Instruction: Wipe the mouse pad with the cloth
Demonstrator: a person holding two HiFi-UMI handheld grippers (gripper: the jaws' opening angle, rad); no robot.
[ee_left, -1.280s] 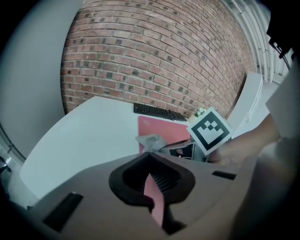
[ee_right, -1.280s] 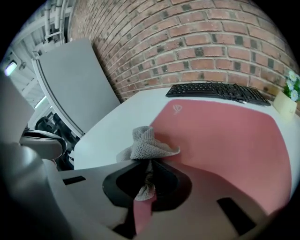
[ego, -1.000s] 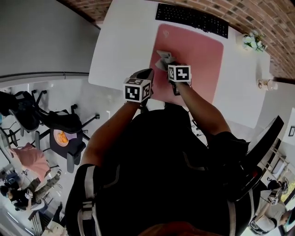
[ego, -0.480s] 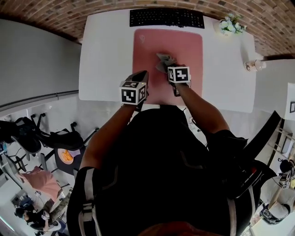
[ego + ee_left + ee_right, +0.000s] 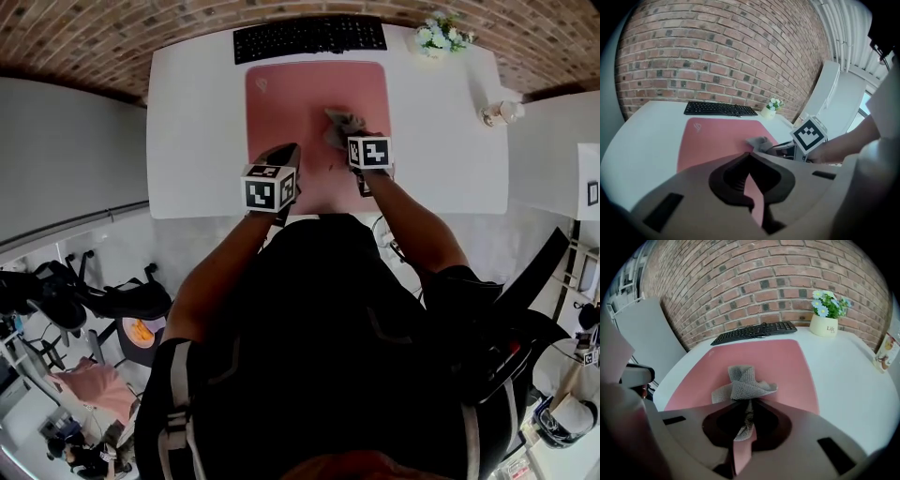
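I held the cloth pinched in my right gripper on the right half of the mouse pad, most of the pad lying leftward, my left gripper closed and empty above its near-left part.

A white surface is seen in the upper middle of the head view. A black keyboard is laid along its top edge. A pink mouse pad is placed just below the keyboard, and a potted flower at the upper right.
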